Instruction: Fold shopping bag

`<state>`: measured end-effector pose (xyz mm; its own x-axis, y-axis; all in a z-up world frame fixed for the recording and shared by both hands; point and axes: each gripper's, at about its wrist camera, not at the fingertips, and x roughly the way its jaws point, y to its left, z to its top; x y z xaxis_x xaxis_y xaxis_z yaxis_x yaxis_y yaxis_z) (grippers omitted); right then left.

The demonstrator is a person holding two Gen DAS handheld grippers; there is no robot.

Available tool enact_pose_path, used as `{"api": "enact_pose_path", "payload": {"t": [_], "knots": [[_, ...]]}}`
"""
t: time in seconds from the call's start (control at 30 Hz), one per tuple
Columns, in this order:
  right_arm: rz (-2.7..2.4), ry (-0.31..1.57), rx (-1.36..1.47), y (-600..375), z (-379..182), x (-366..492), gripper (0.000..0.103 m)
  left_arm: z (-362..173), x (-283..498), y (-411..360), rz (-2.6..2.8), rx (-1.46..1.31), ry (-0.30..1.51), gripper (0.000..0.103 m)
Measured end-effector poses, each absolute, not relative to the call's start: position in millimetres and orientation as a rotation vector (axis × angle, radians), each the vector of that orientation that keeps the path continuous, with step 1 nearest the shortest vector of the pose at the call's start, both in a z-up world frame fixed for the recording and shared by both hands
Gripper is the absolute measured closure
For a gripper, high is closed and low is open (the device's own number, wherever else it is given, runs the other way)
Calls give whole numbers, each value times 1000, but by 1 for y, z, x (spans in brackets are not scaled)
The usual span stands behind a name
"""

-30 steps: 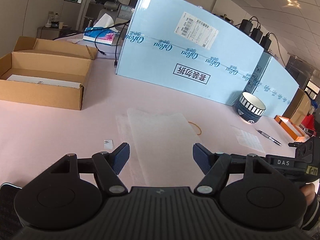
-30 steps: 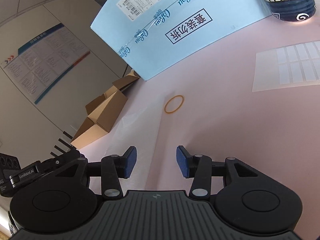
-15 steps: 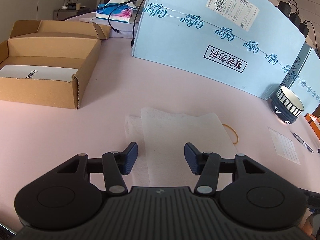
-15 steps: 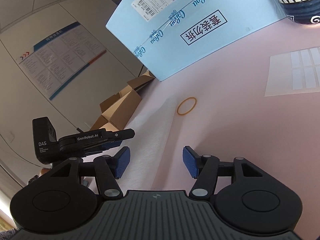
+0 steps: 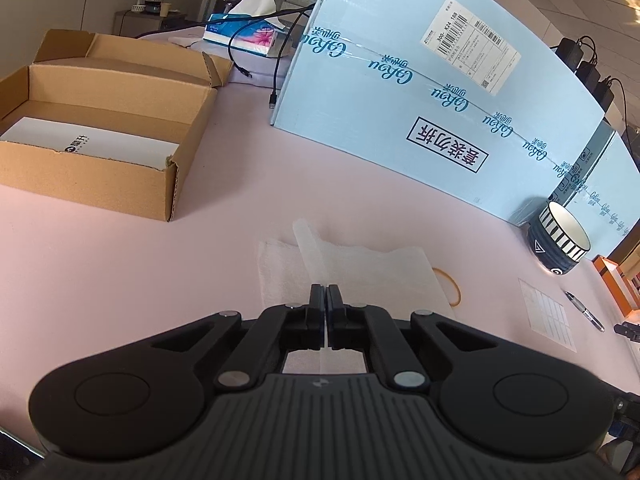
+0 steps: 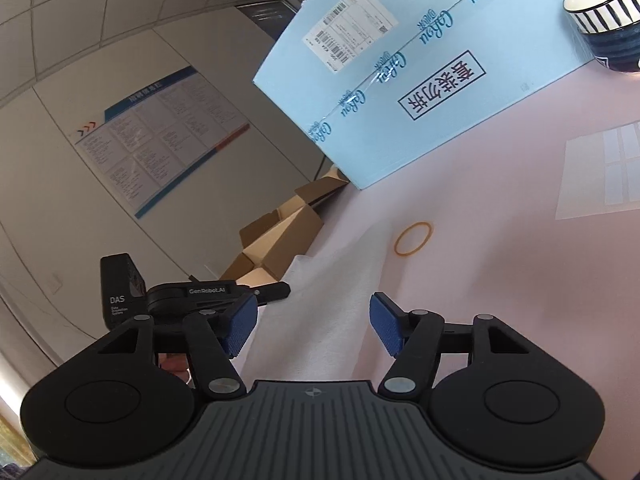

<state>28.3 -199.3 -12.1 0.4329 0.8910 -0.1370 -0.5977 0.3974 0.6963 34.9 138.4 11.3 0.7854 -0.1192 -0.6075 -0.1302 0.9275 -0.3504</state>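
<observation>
A thin, translucent white shopping bag point(image 5: 360, 272) lies flat on the pink table point(image 5: 120, 280). My left gripper point(image 5: 324, 296) is shut on its near edge, and a ridge of the film rises from the pinch toward the far edge. In the right wrist view the bag point(image 6: 320, 300) runs between and under the blue pads of my right gripper point(image 6: 312, 326). Its jaws are closing, with a clear gap still on each side of the bag. The left gripper point(image 6: 272, 290) shows just to the left of it, low over the bag.
A yellow rubber band point(image 5: 452, 288) lies at the bag's right edge. A big light-blue carton point(image 5: 420, 112) stands behind, an open cardboard box point(image 5: 100, 184) at the left. A striped bowl point(image 5: 560, 244), a label sheet point(image 5: 546, 316) and a pen point(image 5: 584, 312) are at the right.
My left gripper slid forward over the bag and shut on its near edge, raising a ridge in the film. The right jaws widened, then narrowed, and the left gripper came into the right wrist view.
</observation>
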Motion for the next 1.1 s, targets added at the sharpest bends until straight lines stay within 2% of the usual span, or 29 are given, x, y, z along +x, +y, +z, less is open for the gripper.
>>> {"api": "enact_pose_path", "payload": {"t": [0.03, 0.07, 0.33, 0.83, 0.9, 0.97, 1.0, 1.07, 1.1], "knots": [[1035, 571, 573, -188, -8, 22, 92, 12, 34, 140, 10, -388, 670, 102], [1061, 594, 523, -175, -4, 14, 102, 13, 34, 143, 12, -388, 669, 102], [1234, 747, 309, -96, -26, -38, 101, 12, 41, 146, -18, -392, 661, 102], [1251, 806, 176, -54, -25, -68, 100, -3, 54, 146, -7, -339, 720, 101], [1250, 812, 187, -55, -27, -69, 100, -5, 54, 147, 7, -330, 721, 99], [1252, 789, 205, -61, -24, -71, 99, -5, 53, 151, 16, -343, 714, 85], [1242, 741, 204, -70, -18, -74, 98, -2, 50, 153, 20, -351, 699, 82], [1219, 643, 199, -88, -7, -79, 92, 7, 39, 156, 27, -342, 664, 76], [1196, 571, 171, -104, -3, -78, 84, 14, 31, 156, 33, -326, 644, 74]]}}
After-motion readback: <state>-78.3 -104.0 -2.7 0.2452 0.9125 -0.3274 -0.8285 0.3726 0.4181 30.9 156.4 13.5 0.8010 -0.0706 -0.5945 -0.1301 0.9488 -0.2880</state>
